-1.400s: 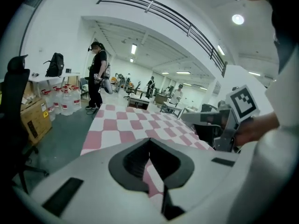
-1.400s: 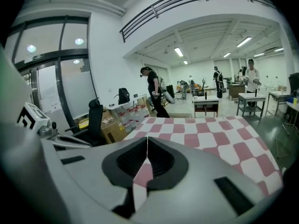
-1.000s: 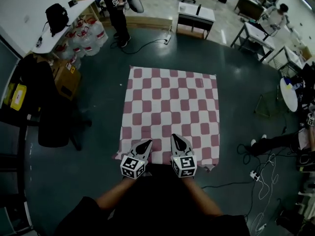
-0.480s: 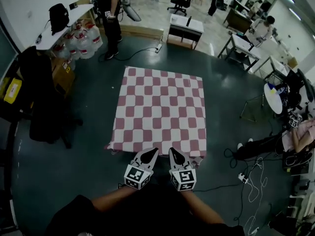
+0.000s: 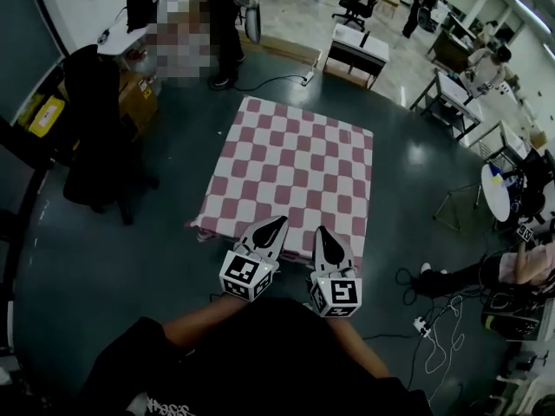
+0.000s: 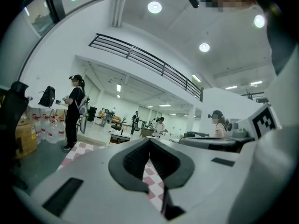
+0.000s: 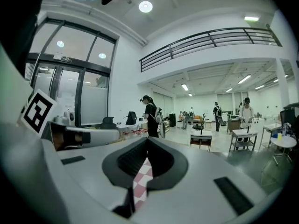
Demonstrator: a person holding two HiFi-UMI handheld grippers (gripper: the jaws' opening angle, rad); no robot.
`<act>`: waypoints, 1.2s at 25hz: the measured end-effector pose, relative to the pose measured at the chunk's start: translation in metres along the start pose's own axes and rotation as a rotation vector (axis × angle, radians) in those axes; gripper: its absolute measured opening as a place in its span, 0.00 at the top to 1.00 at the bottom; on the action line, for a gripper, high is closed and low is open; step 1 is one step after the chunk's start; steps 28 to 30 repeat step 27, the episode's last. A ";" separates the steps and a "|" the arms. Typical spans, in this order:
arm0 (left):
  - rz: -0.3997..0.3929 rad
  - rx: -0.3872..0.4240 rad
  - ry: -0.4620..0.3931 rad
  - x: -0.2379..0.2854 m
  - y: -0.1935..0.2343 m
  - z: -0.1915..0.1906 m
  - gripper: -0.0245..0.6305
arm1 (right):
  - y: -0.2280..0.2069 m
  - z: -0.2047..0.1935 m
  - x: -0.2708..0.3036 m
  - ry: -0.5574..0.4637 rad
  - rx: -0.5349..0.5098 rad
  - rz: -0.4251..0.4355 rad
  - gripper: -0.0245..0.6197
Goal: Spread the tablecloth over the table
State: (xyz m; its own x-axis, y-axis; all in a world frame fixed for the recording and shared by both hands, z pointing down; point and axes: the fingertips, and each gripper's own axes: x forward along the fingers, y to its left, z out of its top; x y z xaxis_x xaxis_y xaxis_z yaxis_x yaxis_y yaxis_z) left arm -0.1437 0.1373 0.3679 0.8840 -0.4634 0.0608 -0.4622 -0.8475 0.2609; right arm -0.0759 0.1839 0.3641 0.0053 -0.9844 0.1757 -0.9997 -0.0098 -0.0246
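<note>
Dark floor [image 5: 408, 176] all round, person [image 5: 227, 46] standing at the far side (face masked). Pink-and-white checked tablecloth [image 5: 290, 167] lies spread flat ahead of you, near edge at your grippers. Your left gripper [image 5: 270, 228] is clamped on that edge, cloth pinched between its jaws. Your right gripper [image 5: 326, 237] sits just beside it, likewise clamped on the cloth.

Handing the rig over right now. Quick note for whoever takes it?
Left gripper: shut on the near edge of the pink-and-white checked tablecloth.
Right gripper: shut on the same edge, beside the left one.
Cloth: spread flat ahead; the table beneath is hidden.
Done: cloth opened out.
To do: probably settle the near edge, then release both grippers.
</note>
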 end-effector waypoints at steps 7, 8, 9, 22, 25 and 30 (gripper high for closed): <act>-0.012 0.051 0.025 -0.001 -0.020 -0.013 0.94 | 0.002 0.004 -0.008 -0.033 -0.064 -0.032 0.94; -0.022 0.087 0.016 -0.002 -0.023 -0.010 0.94 | 0.003 0.003 -0.009 -0.035 -0.061 -0.038 0.94; -0.033 0.119 0.007 -0.003 -0.026 -0.007 0.94 | 0.003 0.002 -0.009 -0.036 -0.055 -0.043 0.94; -0.083 0.195 0.002 -0.026 0.006 -0.001 0.94 | 0.040 0.000 0.007 -0.067 -0.029 -0.076 0.94; -0.083 0.196 0.004 -0.034 0.016 -0.002 0.94 | 0.050 -0.001 0.012 -0.075 -0.020 -0.076 0.94; -0.080 0.195 0.004 -0.041 0.023 -0.002 0.94 | 0.058 -0.002 0.015 -0.077 -0.011 -0.073 0.94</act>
